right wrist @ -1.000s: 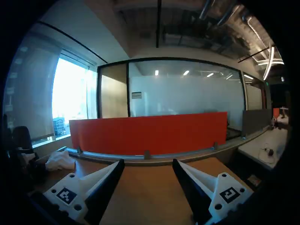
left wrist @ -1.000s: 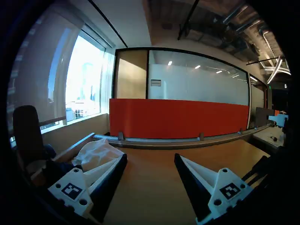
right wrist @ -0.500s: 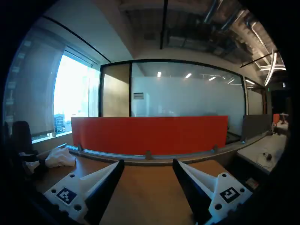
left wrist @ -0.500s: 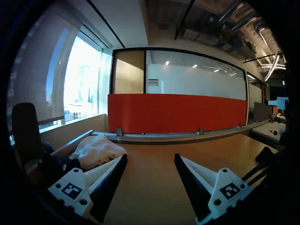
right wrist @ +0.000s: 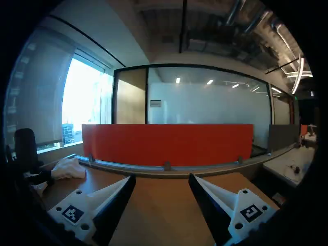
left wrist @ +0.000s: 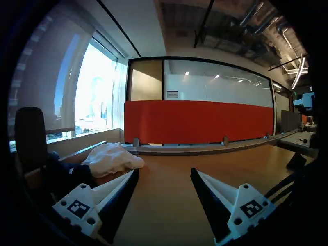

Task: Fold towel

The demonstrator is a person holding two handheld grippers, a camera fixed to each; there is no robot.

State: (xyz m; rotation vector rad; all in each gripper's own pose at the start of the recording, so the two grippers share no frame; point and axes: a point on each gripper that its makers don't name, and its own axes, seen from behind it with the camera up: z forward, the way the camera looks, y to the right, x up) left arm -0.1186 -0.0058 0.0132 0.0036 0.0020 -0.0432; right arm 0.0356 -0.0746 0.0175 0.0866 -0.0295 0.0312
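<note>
A crumpled white towel [left wrist: 110,158] lies in a heap on the wooden desk [left wrist: 172,192] at the far left, near the window side. In the left gripper view my left gripper [left wrist: 164,174] is open, low over the desk, with the towel ahead and to the left of its left finger. The right gripper view shows the same towel [right wrist: 69,168] farther off at the left. My right gripper [right wrist: 162,179] is open over bare desk [right wrist: 164,209], nothing between its fingers.
A red divider panel [left wrist: 197,121] runs along the desk's far edge on a metal rail. A dark chair back [left wrist: 28,137] and dark fabric [left wrist: 65,174] sit at the left beside the towel. Another desk [right wrist: 291,160] stands at the right.
Both grippers have sunk lower and leveled out; the towel now sits higher and a bit nearer in the left gripper view. Both stay open.
</note>
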